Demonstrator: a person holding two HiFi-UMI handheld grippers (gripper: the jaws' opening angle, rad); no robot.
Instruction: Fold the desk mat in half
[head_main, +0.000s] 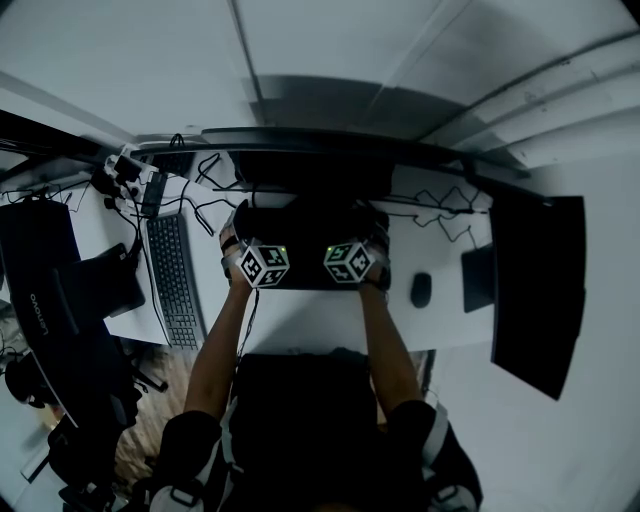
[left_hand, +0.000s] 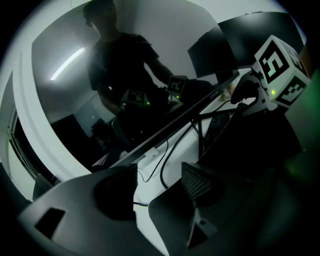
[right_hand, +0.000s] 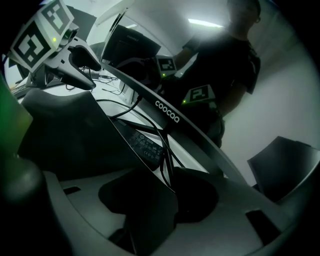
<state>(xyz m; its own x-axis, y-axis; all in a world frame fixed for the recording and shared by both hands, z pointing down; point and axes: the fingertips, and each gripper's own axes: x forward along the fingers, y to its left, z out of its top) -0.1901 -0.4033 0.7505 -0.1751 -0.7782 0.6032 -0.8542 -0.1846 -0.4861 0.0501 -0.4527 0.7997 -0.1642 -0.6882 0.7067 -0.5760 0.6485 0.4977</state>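
Note:
The black desk mat (head_main: 308, 245) lies doubled over on the white desk (head_main: 300, 320), just in front of the monitor. Both grippers hover over its near half, side by side. My left gripper (head_main: 250, 245) stands open; in the left gripper view a dark corner of the mat (left_hand: 170, 215) lies between the wide jaws (left_hand: 160, 185) without either pad pressing it. My right gripper (head_main: 362, 245) is open too. In the right gripper view (right_hand: 165, 195) the mat's edge (right_hand: 150, 215) rises in the gap, loose. Each gripper's marker cube shows in the other's view.
A curved monitor (head_main: 320, 160) spans the desk's back, with cables (head_main: 440, 205) and a power brick (right_hand: 142, 142) under it. A keyboard (head_main: 175, 280) lies at the left, a mouse (head_main: 420, 290) and a dark screen (head_main: 535, 290) at the right. A chair (head_main: 60, 300) stands at the left.

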